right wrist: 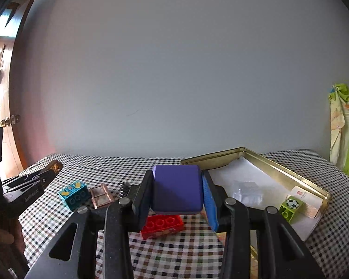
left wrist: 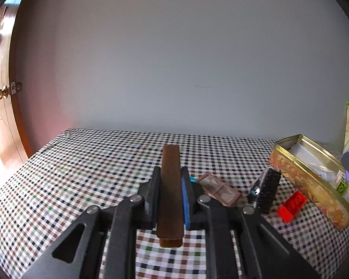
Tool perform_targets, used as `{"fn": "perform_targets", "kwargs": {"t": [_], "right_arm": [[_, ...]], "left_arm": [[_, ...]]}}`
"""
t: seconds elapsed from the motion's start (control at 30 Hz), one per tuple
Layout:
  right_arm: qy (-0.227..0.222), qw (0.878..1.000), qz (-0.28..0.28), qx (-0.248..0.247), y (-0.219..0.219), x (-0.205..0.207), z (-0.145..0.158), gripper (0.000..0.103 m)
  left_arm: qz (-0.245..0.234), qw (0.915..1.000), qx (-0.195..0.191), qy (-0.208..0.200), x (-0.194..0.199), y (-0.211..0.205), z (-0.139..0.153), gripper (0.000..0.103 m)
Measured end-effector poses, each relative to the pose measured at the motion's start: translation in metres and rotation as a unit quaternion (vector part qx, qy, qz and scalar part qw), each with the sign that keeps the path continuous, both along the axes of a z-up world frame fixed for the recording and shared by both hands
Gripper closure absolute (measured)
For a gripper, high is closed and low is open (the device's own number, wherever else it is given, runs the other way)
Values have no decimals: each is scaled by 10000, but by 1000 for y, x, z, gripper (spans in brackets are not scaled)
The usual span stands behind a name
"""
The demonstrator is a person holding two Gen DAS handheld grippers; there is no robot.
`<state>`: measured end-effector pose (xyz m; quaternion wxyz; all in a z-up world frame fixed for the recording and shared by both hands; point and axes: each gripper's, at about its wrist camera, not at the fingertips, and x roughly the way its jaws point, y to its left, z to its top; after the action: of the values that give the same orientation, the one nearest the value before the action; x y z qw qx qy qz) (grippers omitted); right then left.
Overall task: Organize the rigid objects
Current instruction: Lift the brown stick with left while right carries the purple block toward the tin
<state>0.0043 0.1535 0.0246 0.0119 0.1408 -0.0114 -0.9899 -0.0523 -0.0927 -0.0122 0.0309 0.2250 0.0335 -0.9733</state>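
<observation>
My left gripper [left wrist: 170, 174] is shut on a long brown flat bar [left wrist: 170, 193], held above the checked table. My right gripper [right wrist: 177, 181] is shut on a purple block [right wrist: 177, 189], held above a red brick [right wrist: 162, 226]. A gold tin [right wrist: 271, 162] lies to the right, with white paper and a green football brick [right wrist: 290, 207] inside. In the left wrist view the tin [left wrist: 300, 181] is at the right, with a red brick [left wrist: 290, 205], a black brush [left wrist: 266, 189] and a small brown frame [left wrist: 218, 189] before it.
A teal brick [right wrist: 75, 194] and the brown frame [right wrist: 101, 196] lie left of the right gripper. The left gripper with the brown bar shows at far left [right wrist: 32, 186]. A wall stands behind the table [left wrist: 81, 174]; a door is at left, green cloth [right wrist: 346, 134] at right.
</observation>
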Motion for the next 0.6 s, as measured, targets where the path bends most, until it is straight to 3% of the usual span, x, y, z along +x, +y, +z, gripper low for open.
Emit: {"fn": "perform_targets", "kwargs": {"t": [0.6], "right_arm": [[103,9997,-199,37,21,5,3,61]], "left_arm": [[-148,9999,-39,-15,-4,34,-2,89]]}}
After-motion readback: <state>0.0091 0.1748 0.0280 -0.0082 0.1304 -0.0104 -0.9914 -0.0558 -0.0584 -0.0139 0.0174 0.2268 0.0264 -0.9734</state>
